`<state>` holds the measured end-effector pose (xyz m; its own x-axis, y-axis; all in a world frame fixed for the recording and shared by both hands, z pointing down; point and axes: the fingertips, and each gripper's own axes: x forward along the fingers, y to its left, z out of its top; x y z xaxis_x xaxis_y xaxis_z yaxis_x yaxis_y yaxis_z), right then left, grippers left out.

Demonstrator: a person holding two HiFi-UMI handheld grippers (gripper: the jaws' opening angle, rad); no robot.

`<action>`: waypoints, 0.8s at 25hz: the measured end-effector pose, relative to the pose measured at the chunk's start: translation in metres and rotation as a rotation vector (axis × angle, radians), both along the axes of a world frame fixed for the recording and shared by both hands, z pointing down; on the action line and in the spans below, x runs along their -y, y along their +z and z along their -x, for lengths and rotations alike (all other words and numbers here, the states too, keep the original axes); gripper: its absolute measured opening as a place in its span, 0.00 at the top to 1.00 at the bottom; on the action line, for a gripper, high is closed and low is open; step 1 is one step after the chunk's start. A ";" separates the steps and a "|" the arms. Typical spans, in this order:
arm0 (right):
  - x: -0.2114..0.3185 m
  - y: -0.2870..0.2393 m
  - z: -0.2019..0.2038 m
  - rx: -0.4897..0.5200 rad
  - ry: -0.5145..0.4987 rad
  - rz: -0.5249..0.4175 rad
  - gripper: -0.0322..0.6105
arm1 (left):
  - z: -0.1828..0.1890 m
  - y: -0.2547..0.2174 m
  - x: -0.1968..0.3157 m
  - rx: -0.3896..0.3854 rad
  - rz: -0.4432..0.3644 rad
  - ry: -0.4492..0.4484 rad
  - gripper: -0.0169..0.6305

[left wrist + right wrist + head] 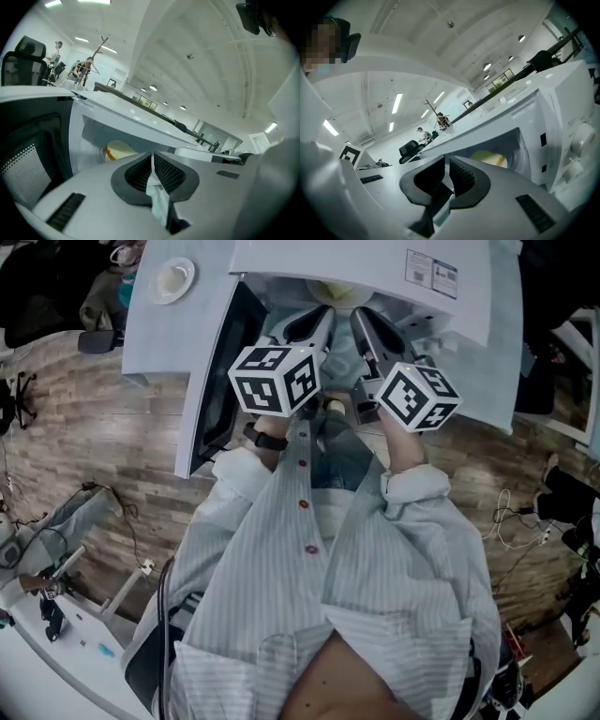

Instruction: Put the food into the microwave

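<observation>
The white microwave [375, 263] stands on the table with its door [220, 381] swung open to the left. Yellow food [330, 292] lies inside its cavity, also seen in the left gripper view as a pale yellow mound [119, 150] and in the right gripper view [490, 159]. My left gripper [314, 320] and right gripper [361, 320] hang side by side just in front of the opening, both pointing into it and apart from the food. The left gripper's [153, 157] pads meet with nothing gripped. The right gripper's [446, 161] jaws stand together and hold nothing.
A white dish [173, 279] sits on the pale table [155, 334] left of the microwave. The control knobs [576, 138] are on the microwave's right side. The open door's dark window [33, 154] stands close on the left. Wooden floor with cables [103, 512] lies below.
</observation>
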<state>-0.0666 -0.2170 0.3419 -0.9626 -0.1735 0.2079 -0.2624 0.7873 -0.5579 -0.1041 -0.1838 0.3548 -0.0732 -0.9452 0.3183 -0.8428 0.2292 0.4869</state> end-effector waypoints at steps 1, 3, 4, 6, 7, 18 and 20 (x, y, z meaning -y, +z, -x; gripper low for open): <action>-0.002 -0.004 -0.002 0.002 -0.004 -0.011 0.87 | -0.002 -0.005 -0.001 0.005 -0.008 0.008 0.93; -0.005 -0.012 -0.006 0.005 -0.014 -0.035 0.88 | -0.005 -0.015 -0.003 0.019 -0.027 0.024 0.95; -0.006 -0.016 -0.008 0.007 -0.022 -0.047 0.88 | -0.007 -0.020 -0.004 0.028 -0.036 0.031 0.95; -0.010 -0.025 -0.012 0.010 -0.041 -0.079 0.89 | -0.012 -0.028 -0.005 0.038 -0.053 0.046 0.95; -0.012 -0.028 -0.014 0.009 -0.051 -0.094 0.89 | -0.014 -0.030 -0.006 0.036 -0.062 0.054 0.96; -0.022 -0.041 -0.030 0.038 -0.090 -0.082 0.90 | -0.035 -0.057 -0.016 0.039 -0.158 0.106 0.96; -0.019 -0.041 -0.034 0.042 -0.088 -0.075 0.90 | -0.038 -0.060 -0.016 0.034 -0.165 0.110 0.96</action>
<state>-0.0326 -0.1975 0.3011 -0.9823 -0.1016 0.1571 -0.1683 0.8463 -0.5054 -0.0664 -0.1680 0.2950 0.0254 -0.9872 0.1573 -0.8752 0.0541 0.4808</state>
